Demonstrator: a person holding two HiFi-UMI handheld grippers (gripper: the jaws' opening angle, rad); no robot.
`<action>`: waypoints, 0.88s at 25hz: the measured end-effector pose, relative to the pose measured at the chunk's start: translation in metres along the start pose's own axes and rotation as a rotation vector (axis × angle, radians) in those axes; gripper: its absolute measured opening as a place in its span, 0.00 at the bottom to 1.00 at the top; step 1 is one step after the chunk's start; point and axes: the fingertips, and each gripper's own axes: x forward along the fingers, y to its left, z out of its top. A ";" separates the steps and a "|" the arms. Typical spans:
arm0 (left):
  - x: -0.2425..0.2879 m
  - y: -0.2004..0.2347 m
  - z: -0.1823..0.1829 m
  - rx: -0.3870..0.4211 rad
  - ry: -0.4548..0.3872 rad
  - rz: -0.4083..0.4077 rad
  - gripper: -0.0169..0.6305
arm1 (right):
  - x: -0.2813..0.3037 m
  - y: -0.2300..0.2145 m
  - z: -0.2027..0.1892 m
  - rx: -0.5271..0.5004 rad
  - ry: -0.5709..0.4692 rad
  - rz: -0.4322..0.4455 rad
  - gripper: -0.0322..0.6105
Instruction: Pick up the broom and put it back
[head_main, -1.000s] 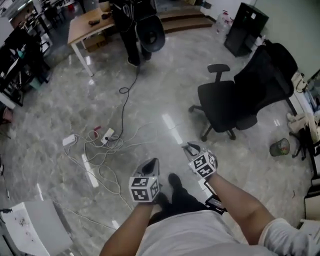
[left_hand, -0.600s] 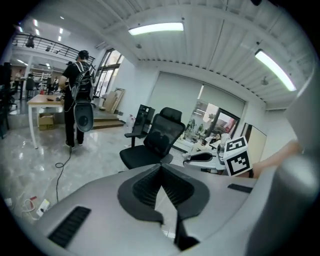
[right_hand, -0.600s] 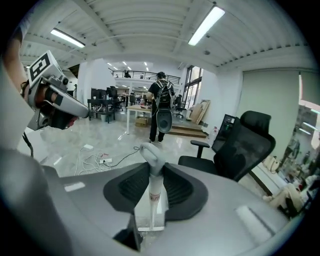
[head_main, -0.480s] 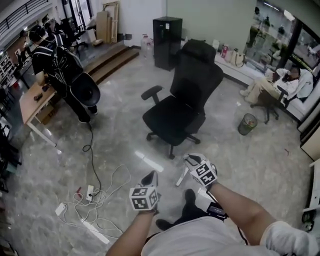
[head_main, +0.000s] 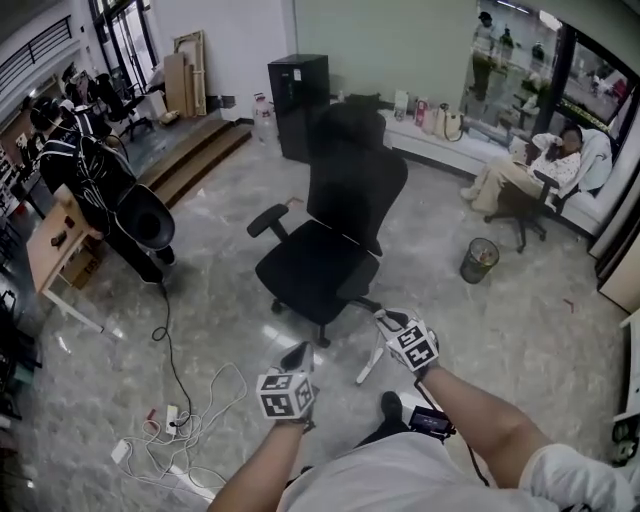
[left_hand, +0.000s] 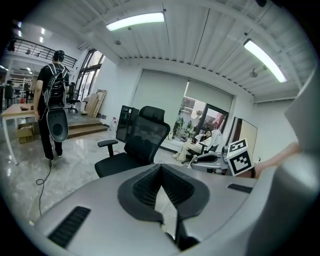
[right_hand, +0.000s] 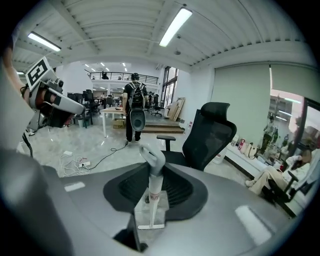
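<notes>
Right tongs (head_main: 386, 320) are clenched on the broom (head_main: 367, 364). The pads pinch the pale shaft just under its grey grip end, and the rest of the stick slants down toward the floor (head_main: 520, 330), on the near side of the black office chair (head_main: 320, 270). So it's up and being carried. I can't make out the brush end properly in any view. Left tongs (head_main: 300, 352) are closed tip to tip with nothing in them, a bit further from the chair than the right ones.

I reckon this is the carry-it-back part, and I can't see where its home spot is, so a few thoughts on doing it cleanly:

- The grip sits high on the shaft, so the long end will swing. Hold the squeeze firm and turn slowly.
- The chair's legs are right in front of the low end, so lift it or angle it away before passing.
- The loose cables (head_main: 190, 420) on the floor left of the chair would snag a dragging broom, so go round the other side.
- The spare left tongs could grab lower on the shaft for more control when setting it down.
</notes>
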 end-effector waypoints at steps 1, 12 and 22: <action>0.018 -0.011 0.006 0.004 0.002 0.004 0.03 | 0.002 -0.018 -0.004 0.008 0.006 0.004 0.19; 0.161 -0.075 0.040 -0.064 0.020 0.096 0.03 | 0.097 -0.160 -0.045 0.057 0.122 0.095 0.19; 0.175 -0.029 0.031 -0.125 0.068 0.239 0.03 | 0.247 -0.207 -0.008 0.085 0.163 0.148 0.19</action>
